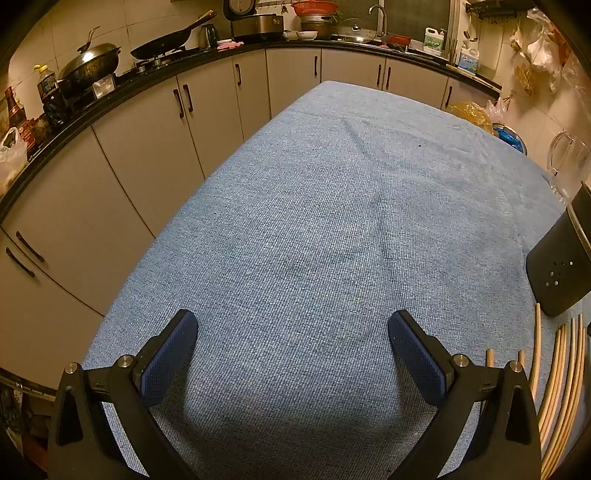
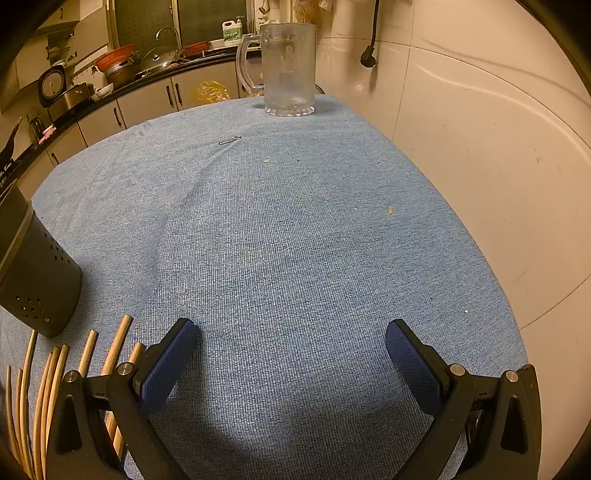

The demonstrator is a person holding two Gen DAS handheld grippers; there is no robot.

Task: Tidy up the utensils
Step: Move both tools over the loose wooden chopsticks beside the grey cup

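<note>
Hovering over the blue surface (image 2: 295, 229), we hold both grippers, left (image 1: 293, 350) and right (image 2: 290, 352), with jaws wide and empty; chopsticks (image 2: 51, 384) lie between them beside the black holder (image 2: 40, 284).

Premises: a domestic kitchen, in use. A black counter (image 1: 155, 74) runs along the walls above grey cabinets (image 1: 144, 147) with dark handles. On the counter: two woks (image 1: 162, 42) on a gas hob, a rice cooker (image 1: 255, 26), stacked bowls and a red colander (image 1: 314, 7), oil and sauce bottles (image 1: 46, 83), detergent jugs (image 1: 433, 41). A sink tap (image 1: 378, 14) stands further along the counter. Walls are tiled (image 2: 480, 147). Plastic bags (image 1: 539, 48) hang at one side. A table with blue cloth (image 2: 295, 240) carries a glass mug (image 2: 288, 66).
</note>
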